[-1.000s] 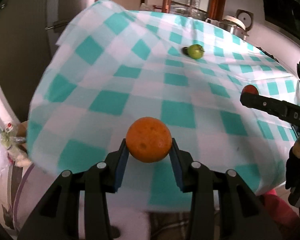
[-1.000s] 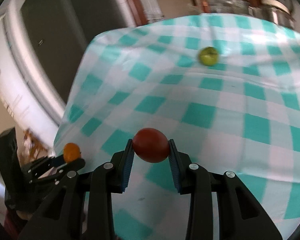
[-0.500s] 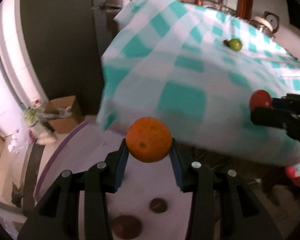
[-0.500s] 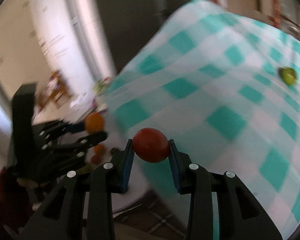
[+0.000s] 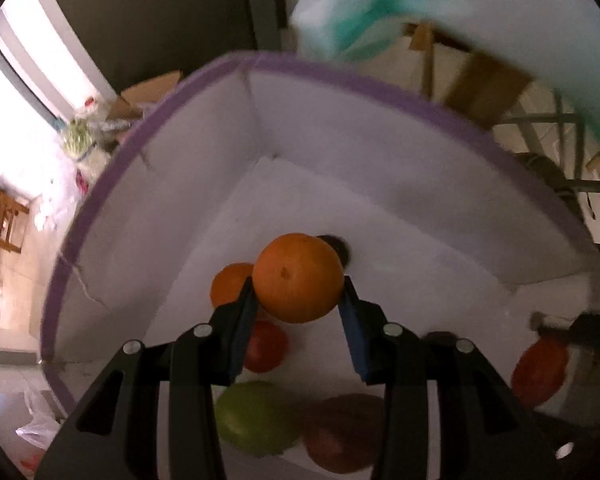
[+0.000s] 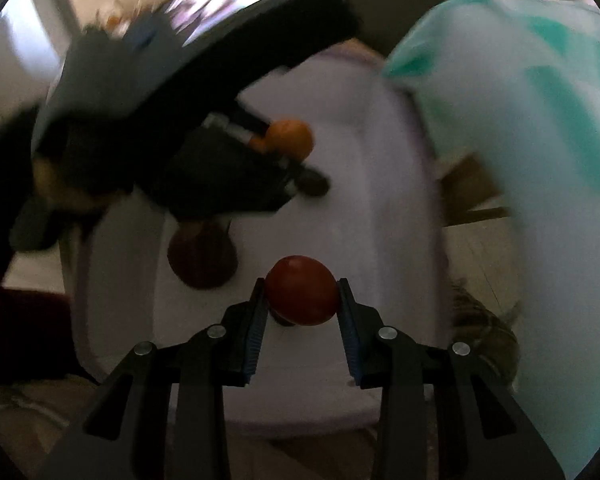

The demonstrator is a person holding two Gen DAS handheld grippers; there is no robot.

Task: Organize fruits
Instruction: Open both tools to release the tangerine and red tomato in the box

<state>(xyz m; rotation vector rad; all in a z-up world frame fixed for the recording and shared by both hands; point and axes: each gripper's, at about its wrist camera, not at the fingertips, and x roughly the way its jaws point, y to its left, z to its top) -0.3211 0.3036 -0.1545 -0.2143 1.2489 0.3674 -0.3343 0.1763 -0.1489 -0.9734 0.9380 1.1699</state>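
Orange (image 5: 300, 278) is pinched between the left gripper (image 5: 298, 308) pads, held over the inside of the white bin (image 5: 380, 168) with the purple rim. Red fruit (image 6: 302, 290) is clamped the same way in the right gripper (image 6: 302, 312), above the near end of that bin. Both jaw pairs closed only to fruit width, pads touching the skins. On the bin floor under the left gripper: a second orange (image 5: 230, 286), a red tomato (image 5: 266, 346), a green fruit (image 5: 256, 418), a reddish fruit (image 5: 344, 432), and a dark round item (image 5: 336, 245), too blurred to identify. Teal-check tablecloth (image 6: 540, 128) hangs beside the bin.
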